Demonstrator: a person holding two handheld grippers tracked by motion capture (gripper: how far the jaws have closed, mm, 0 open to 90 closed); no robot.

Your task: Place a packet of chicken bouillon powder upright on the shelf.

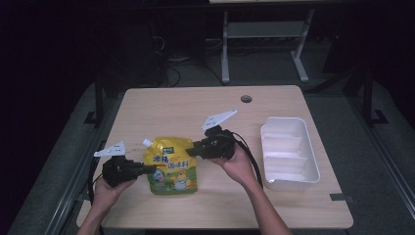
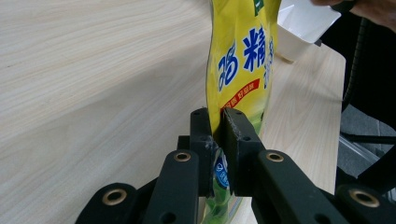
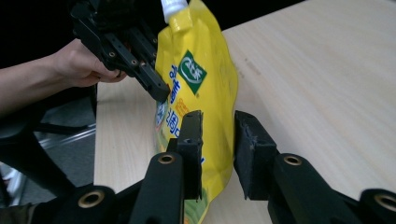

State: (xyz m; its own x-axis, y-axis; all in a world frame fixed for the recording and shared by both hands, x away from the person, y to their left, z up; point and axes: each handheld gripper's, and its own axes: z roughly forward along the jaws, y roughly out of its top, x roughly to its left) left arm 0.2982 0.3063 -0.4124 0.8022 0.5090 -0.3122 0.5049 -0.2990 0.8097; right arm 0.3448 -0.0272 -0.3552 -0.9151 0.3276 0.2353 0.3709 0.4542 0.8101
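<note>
A yellow spouted pouch (image 1: 171,166) with blue lettering and a white cap sits near the table's front, between my two grippers. My left gripper (image 1: 151,169) comes at it from the left. In the left gripper view its jaws (image 2: 217,116) are shut on the pouch's (image 2: 243,56) edge. My right gripper (image 1: 189,151) reaches the pouch's upper right edge. In the right gripper view the pouch (image 3: 196,79) edge lies between the jaws (image 3: 219,122). They stand apart, with a gap at the right pad (image 3: 247,140). The left gripper (image 3: 161,93) shows beyond, at the pouch's far side.
A white rectangular tray (image 1: 288,152) stands at the table's right side, also visible past the pouch as the tray (image 2: 303,23). The wooden table (image 1: 186,107) has a round cable hole (image 1: 246,99) near its back edge. Dark floor and table frames lie beyond.
</note>
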